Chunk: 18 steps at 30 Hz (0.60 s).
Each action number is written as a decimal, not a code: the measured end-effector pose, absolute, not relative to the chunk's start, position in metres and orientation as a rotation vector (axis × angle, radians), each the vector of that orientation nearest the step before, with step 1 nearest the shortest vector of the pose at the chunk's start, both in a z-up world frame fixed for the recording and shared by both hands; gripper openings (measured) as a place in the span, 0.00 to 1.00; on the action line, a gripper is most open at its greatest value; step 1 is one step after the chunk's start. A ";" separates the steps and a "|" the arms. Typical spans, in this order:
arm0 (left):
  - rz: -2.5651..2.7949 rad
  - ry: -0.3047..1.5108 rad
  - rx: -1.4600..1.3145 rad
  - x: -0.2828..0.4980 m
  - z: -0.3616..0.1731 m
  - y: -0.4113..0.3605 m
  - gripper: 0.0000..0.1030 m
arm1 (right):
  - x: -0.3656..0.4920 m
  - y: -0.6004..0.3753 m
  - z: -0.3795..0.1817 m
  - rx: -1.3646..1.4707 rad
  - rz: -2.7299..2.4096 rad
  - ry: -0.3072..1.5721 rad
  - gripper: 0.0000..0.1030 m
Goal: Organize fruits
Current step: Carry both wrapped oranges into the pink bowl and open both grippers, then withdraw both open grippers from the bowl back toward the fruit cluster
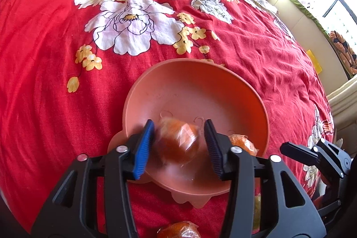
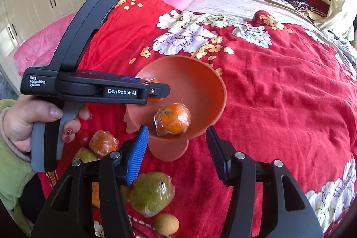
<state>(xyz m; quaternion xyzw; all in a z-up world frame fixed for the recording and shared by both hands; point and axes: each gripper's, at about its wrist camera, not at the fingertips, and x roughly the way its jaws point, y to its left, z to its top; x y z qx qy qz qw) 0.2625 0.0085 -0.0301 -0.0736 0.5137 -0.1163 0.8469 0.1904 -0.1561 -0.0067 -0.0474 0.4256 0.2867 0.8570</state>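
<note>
Right wrist: glossy plastic-wrapped orange [image 2: 172,119]

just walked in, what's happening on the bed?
A person is sorting plastic-wrapped fruit into a pink bowl on the red floral bedspread, with handheld tongs in each hand. The left tongs are over the bowl with a blurred wrapped orange between their open pads, apparently just let go. The right tongs are open and empty. Another wrapped orange already sits in the bowl. More fruit, including a green one, waits beside the bowl.
</note>
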 end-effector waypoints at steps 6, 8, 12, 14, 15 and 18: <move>-0.225 1.066 -0.149 0.259 -0.023 0.013 0.43 | 0.184 -0.163 -0.002 -0.085 0.592 0.885 0.58; -0.220 1.055 -0.152 0.256 -0.018 0.015 0.47 | 0.182 -0.166 0.000 -0.079 0.588 0.878 0.59; -0.214 1.022 -0.148 0.245 -0.006 0.018 0.52 | 0.179 -0.173 0.006 -0.071 0.576 0.864 0.62; -0.209 1.007 -0.146 0.240 -0.001 0.020 0.58 | 0.177 -0.175 0.009 -0.069 0.574 0.857 0.64; -0.206 0.997 -0.144 0.237 0.003 0.021 0.60 | 0.176 -0.175 0.010 -0.069 0.570 0.854 0.64; -0.199 0.977 -0.139 0.229 0.011 0.023 0.67 | 0.173 -0.177 0.015 -0.068 0.566 0.841 0.67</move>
